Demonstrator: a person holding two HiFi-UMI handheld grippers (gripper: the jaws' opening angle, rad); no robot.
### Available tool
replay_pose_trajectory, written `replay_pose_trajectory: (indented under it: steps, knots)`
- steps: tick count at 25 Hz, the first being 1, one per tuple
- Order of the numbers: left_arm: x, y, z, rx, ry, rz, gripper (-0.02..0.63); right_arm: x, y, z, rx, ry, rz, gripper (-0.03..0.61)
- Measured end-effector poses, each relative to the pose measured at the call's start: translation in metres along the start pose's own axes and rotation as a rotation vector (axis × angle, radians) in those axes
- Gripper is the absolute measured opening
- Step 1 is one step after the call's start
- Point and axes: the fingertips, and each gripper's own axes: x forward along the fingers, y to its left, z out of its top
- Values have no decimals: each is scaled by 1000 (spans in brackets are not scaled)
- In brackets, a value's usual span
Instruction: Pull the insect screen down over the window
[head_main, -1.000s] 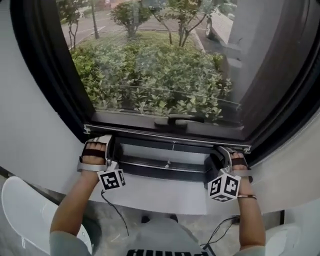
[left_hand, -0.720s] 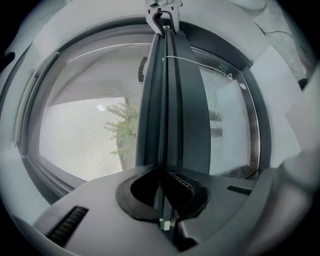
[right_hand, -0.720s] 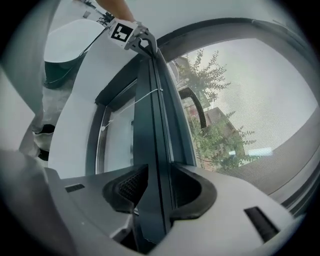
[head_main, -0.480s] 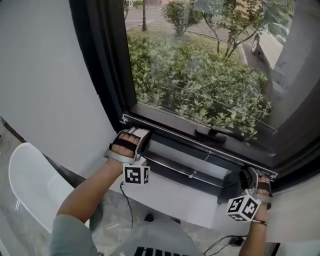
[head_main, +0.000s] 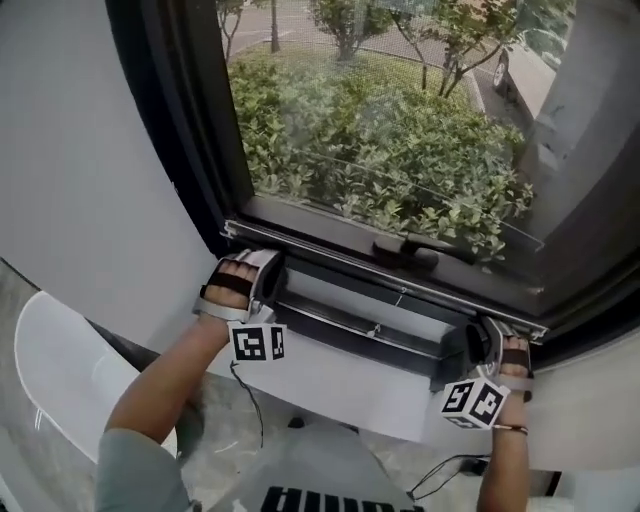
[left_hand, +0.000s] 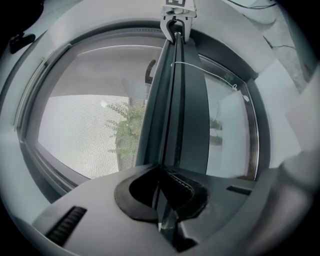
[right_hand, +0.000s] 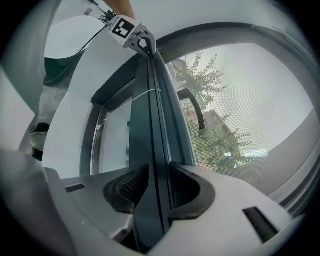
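The insect screen's mesh (head_main: 380, 60) covers the pane, with shrubs showing through it. Its dark bottom bar (head_main: 330, 268) runs slantwise low across the window, just above the sill track (head_main: 340, 335). My left gripper (head_main: 268, 276) is shut on the bar's left end and my right gripper (head_main: 480, 340) is shut on its right end. In the left gripper view the jaws (left_hand: 165, 181) pinch the bar's edge (left_hand: 172, 110), mesh (left_hand: 75, 130) to its left. In the right gripper view the jaws (right_hand: 152, 192) clamp the same bar (right_hand: 157, 125), mesh (right_hand: 260, 115) to its right.
A thin pull cord (head_main: 388, 310) hangs from the bar's middle. A dark handle (head_main: 405, 253) sits on the sash behind it. The black window frame (head_main: 170, 130) stands at left, a white ledge (head_main: 340, 385) below, a white chair (head_main: 60, 390) at lower left.
The head view has swung to the left and tilted, so the window now sits slantwise. Both grippers keep their hold at the two ends of the bar, which stays low by the sill.
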Motion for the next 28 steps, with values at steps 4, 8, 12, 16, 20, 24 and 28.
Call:
replay_pose_trajectory:
  steps: [4,8,12,16,20,24,28]
  knots:
    - [0,1,-5,60,39,-15,0,7,-3,4,22,-10,-2,108]
    - [2,0,-3,78,45,-67,2,0,-5,4,34,10,54,97]
    - [1,0,1,84,29,-48,3,-5,-3,0,28,29,53,98]
    - [-1,2,-1,96,26,-24,5,-2,-3,2,4,13,10,97]
    - [-3,2,-1,104,19,-4,6,-5,-4,4,5,3,-22,100]
    - [-2,1,0,110,10,5,8,-7,-4,3,-11,10,-30,100]
    - [-1,1,-1,117,6,14,9,-8,-3,3,-17,12,-30,109]
